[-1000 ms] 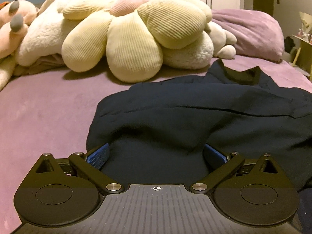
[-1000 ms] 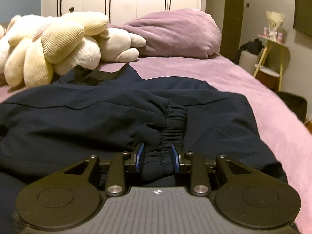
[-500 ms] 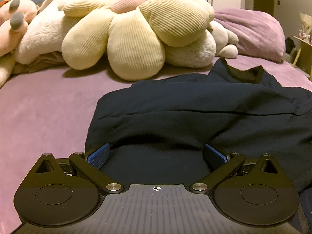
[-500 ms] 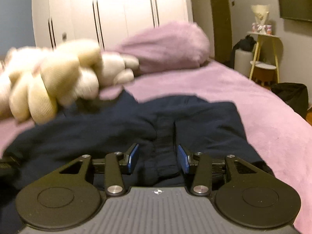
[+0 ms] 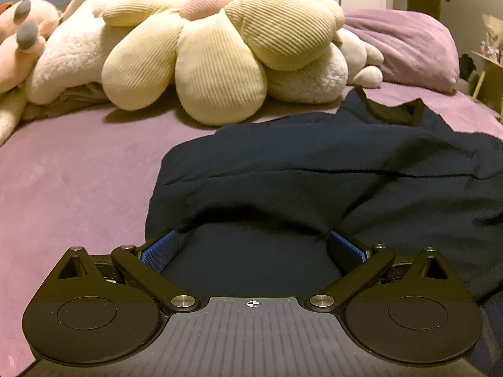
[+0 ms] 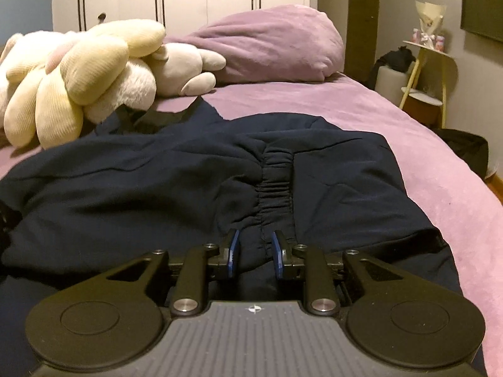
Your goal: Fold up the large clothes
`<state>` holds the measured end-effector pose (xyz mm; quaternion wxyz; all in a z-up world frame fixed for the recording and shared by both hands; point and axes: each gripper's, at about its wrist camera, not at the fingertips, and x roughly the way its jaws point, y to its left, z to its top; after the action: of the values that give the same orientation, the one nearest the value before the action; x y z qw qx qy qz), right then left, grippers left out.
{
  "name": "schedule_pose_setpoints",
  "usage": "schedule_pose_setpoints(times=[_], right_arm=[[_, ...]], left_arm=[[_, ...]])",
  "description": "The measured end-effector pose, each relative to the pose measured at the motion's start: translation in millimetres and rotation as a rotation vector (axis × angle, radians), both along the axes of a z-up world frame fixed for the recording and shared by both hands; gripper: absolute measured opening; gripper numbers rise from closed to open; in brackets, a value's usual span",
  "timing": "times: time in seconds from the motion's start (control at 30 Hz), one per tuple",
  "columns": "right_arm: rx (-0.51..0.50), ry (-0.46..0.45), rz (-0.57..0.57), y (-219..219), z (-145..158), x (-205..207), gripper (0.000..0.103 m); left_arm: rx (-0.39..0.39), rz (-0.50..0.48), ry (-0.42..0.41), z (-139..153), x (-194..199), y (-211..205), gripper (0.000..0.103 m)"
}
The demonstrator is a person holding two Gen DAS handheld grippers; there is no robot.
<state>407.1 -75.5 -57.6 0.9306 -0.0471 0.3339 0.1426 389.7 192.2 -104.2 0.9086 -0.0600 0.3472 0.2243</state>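
Observation:
A large dark navy garment (image 5: 314, 182) lies spread and partly folded on the purple bed (image 5: 78, 169). My left gripper (image 5: 251, 246) is wide open, its blue pads on either side of a fold of the garment's near left edge. In the right wrist view the garment (image 6: 157, 182) shows an elastic cuff (image 6: 276, 172) lying on top. My right gripper (image 6: 254, 246) has its jaws partly closed around the cloth just below that cuff, with a gap still between the pads.
A cream flower-shaped cushion (image 5: 220, 56) and several plush toys (image 5: 37, 50) lie at the head of the bed. A purple pillow (image 6: 267, 47) sits to the right of them. A side table (image 6: 427, 72) and a dark bin (image 6: 465, 150) stand beyond the bed's right edge.
My right gripper opened a little, swung with a blur, then settled back over the sleeve below the cuff. My left gripper stayed open and crept slightly forward.

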Motion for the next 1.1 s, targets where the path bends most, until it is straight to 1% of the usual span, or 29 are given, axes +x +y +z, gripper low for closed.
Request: schedule_pose_setpoints(times=[0.1,0.2,0.23,0.3,0.37,0.43,0.47,0.5,0.57,0.67,0.73,0.77,0.83,0.93,1.03,1.07,1.1], right_arm=[[-0.034,-0.013,0.028,1,-10,1,0.022],[-0.068,0.010,0.032,6,-3,3,0.022],[-0.044,0.037,0.023,2,4,1,0.022],[0.040,0.082,0.014,-13,17,-9,0.022],[0.124,0.097,0.024,-41,29,-36,0.023],[0.158,0.102,0.027,-74,36,-71,0.024],[0.163,0.106,0.021,-93,39,-91,0.028],[0.161,0.124,0.009,-115,40,-114,0.029],[0.172,0.167,-0.038,-153,41,-153,0.036],[0.233,0.270,-0.143,-211,35,-209,0.039],[0.327,0.336,-0.205,-243,27,-238,0.040],[0.371,0.361,-0.217,-253,23,-248,0.041],[0.404,0.387,-0.226,-264,17,-257,0.041],[0.367,0.357,-0.218,-263,24,-262,0.043],[0.342,0.309,-0.210,-263,34,-267,0.057],[0.322,0.297,-0.211,-263,36,-266,0.057],[0.303,0.293,-0.214,-264,36,-266,0.057]], left_arm=[[-0.043,0.011,0.035,8,-5,3,0.103],[-0.069,-0.015,0.055,21,-26,3,0.103],[-0.087,-0.042,0.047,27,-40,1,0.103],[-0.137,-0.097,0.036,36,-75,-2,0.103],[-0.182,-0.150,0.036,43,-120,-6,0.103],[-0.195,-0.173,0.053,48,-166,-10,0.103],[-0.197,-0.169,0.063,50,-191,-11,0.103],[-0.202,-0.152,0.070,52,-214,-12,0.103],[-0.232,-0.104,0.078,53,-258,-13,0.103],[-0.306,-0.037,0.077,50,-307,-15,0.103],[-0.352,-0.017,0.078,44,-326,-18,0.103],[-0.370,-0.010,0.096,40,-331,-20,0.103],[-0.390,-0.024,0.111,34,-339,-23,0.103],[-0.434,-0.037,0.122,31,-344,-24,0.103],[-0.497,-0.040,0.129,26,-350,-22,0.103],[-0.515,-0.044,0.135,23,-352,-22,0.103],[-0.527,-0.043,0.144,21,-353,-20,0.099]])
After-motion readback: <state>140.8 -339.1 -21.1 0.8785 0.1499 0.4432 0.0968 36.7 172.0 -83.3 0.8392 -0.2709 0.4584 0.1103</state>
